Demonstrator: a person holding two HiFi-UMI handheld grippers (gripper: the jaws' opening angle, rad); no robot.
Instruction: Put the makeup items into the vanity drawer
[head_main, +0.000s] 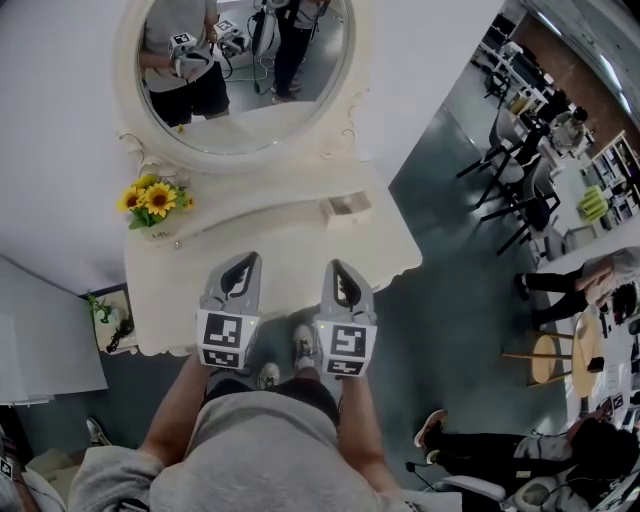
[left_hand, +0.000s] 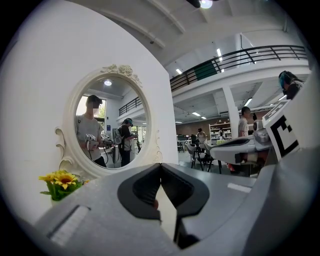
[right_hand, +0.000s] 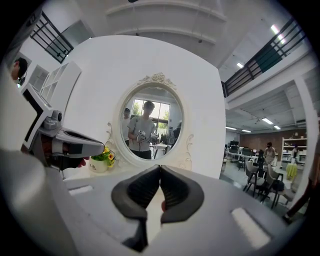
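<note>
Vanity stood before you; you held left gripper and right gripper side by side over it, jaws together, both empty

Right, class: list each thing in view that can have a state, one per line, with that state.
vanity: no drawer seen pulled out.
left gripper: shut, empty.
right gripper: shut, empty.
mirror: upright behind the vanity.
sunflowers: upright, back left of the vanity.
small box: resting on the vanity, right side; open or closed unclear.
</note>
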